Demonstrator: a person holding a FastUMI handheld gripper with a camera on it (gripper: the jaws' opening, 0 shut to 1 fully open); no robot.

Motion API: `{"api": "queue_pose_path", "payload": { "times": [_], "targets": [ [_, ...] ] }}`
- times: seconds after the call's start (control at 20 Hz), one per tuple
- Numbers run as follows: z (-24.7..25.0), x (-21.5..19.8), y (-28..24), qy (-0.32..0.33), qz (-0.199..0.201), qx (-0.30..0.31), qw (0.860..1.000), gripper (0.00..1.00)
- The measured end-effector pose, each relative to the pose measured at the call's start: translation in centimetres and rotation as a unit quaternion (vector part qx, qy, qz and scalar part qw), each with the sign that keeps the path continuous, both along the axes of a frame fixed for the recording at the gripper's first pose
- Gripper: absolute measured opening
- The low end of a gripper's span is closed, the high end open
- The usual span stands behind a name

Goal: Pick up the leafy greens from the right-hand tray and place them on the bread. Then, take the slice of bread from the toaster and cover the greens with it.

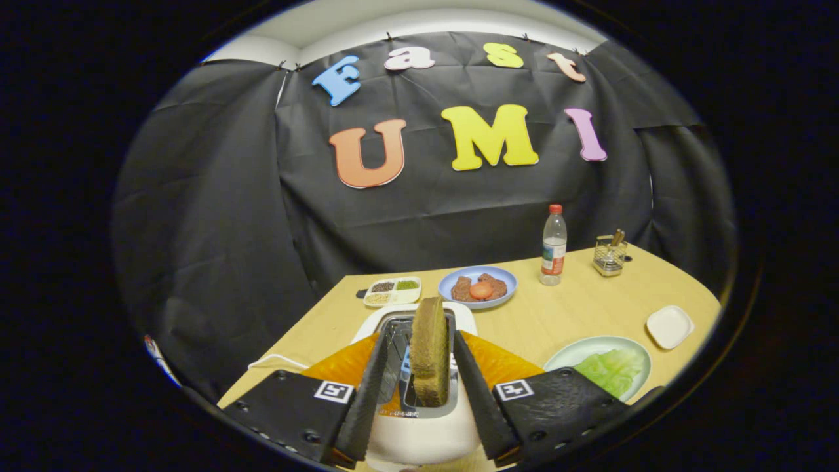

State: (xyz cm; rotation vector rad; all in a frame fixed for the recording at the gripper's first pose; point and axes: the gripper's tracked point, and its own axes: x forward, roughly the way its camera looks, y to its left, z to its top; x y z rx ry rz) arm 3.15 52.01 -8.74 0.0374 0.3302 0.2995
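The slice of bread [430, 349] stands on edge, long axis upright, thin side facing the camera, above the slot of the white toaster [419, 419]. The tongs [419, 380] sit on either side of it, their black fingers [367, 387] angled inward. The left finger shows a gap to the slice; whether the right one presses on it I cannot tell, so the grip is uncertain.

Near the right edge of the tabletop [557, 314], a pale green plate [577, 351] holds the leafy greens [611, 370], with a small white dish [669, 326] just beyond it. Toward the far edge a blue plate [477, 287] carries brown pieces and a reddish round one, beside a divided tray [392, 291] of seeds or grains. A bottle [554, 246] and a wire holder [609, 254] stand at the far right corner. Bare wood lies open between toaster and green plate.
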Motion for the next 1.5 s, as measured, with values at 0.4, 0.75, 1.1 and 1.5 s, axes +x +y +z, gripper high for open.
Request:
{"api": "queue_pose_path", "payload": {
  "times": [0.4,0.75,1.1,1.5],
  "targets": [
    [0.2,1.1,0.1,0.009,-0.002,-0.006,1.0,0.15],
    [3.9,-0.3,0.2,-0.009,0.031,0.022,0.999,0.1],
    [8.4,-1.3,-1.8,-0.019,0.049,0.088,0.995,0.1],
    [13.2,-2.0,-7.8,-0.051,0.029,0.114,0.992,0.1]
  ]
}}
